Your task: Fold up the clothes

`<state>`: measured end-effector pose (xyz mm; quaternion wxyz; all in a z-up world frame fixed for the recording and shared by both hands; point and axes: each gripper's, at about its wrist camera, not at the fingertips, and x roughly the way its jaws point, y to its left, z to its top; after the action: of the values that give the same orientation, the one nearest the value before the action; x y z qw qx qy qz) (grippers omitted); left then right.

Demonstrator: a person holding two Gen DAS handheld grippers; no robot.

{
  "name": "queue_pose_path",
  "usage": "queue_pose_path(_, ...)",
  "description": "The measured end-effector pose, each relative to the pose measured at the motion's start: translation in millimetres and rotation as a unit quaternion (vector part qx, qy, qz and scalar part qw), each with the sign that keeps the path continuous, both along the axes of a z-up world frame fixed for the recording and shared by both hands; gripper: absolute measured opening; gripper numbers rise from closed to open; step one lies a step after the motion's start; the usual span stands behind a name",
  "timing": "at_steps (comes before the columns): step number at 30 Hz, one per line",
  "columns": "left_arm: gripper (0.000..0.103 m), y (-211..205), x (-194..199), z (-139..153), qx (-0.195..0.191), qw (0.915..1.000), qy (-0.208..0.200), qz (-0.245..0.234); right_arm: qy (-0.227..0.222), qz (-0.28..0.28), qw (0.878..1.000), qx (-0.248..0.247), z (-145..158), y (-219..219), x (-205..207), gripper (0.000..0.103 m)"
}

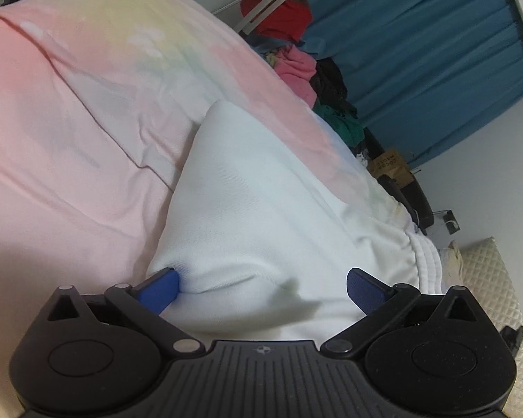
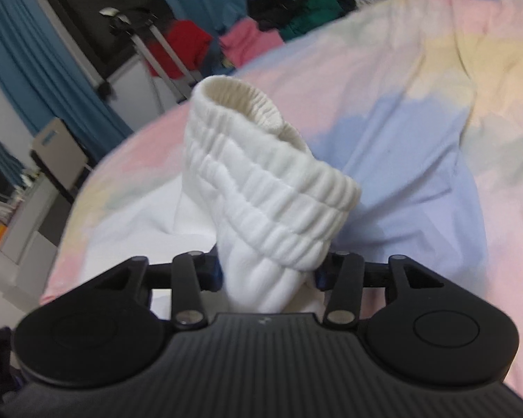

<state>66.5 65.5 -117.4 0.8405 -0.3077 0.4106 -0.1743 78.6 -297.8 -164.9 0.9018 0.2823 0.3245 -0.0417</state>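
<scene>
A white garment [image 1: 261,209] lies on a pastel pink, yellow and blue bedsheet [image 1: 69,122]. My left gripper [image 1: 266,285] stands open and wide over its near end; the left blue pad [image 1: 164,289] touches a fold, while the right pad rests on the cloth. In the right wrist view my right gripper [image 2: 267,277] is shut on the garment's bunched, ribbed elastic waistband [image 2: 261,181], which stands up above the sheet [image 2: 418,139] with its opening towards the top. The cloth hides most of both blue pads there.
A pile of red, pink, black and green clothes [image 1: 296,69] lies past the bed's far edge, before a blue curtain [image 1: 418,52]. A cream quilted pillow [image 1: 491,278] sits at the right. A metal rack [image 2: 157,45] and shelves [image 2: 24,209] stand beside the bed.
</scene>
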Motion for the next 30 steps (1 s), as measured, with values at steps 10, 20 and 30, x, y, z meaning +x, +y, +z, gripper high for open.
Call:
queue_pose_path(10,0.100,-9,-11,14,0.039,0.9986,-0.034,0.003,-0.019,-0.034,0.993,0.111,7,-35,-16,0.057)
queue_pose_path(20,0.101,-27,7,3,0.129,0.9904,-0.049,-0.006,0.002,-0.020,0.997,0.071,-8,-34,-1,0.065)
queue_pose_path(30,0.069,-18,15,-9,0.140,0.9891,-0.038,0.026,-0.038,0.047,0.996,0.072,-3,-19,8,0.052)
